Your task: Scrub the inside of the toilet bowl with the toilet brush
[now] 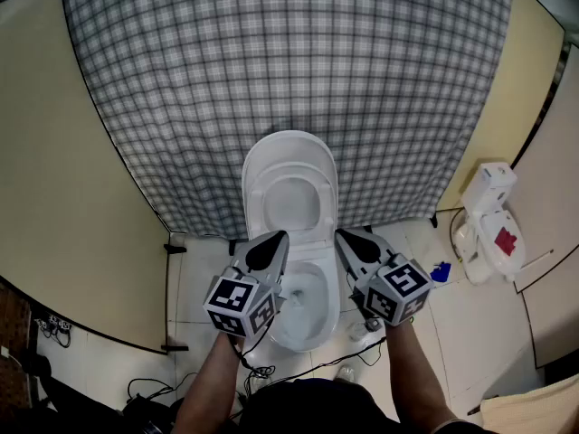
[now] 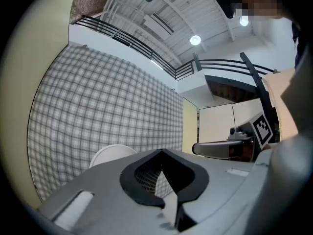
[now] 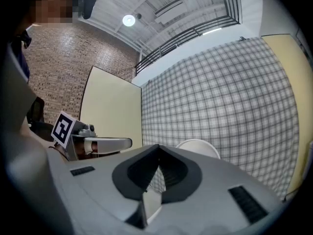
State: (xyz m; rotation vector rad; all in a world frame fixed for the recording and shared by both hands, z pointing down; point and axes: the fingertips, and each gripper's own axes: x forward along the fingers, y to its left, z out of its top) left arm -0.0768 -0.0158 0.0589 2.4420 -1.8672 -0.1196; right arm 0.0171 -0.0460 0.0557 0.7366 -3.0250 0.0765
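Toilet bowl (image 1: 318, 319), glossy white oval, grey checked backdrop (image 1: 271, 80)

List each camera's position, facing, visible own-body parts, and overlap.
Head view: on the head, steeply down at toilet; forearms, left hand-held gripper, right hand-held gripper show.
Left gripper view: rides the left one, level toward checked backdrop; own shut jaws show.
Right gripper view: same from the right; own shut jaws.
Shared: both gripper views catch the raised lid and each other.
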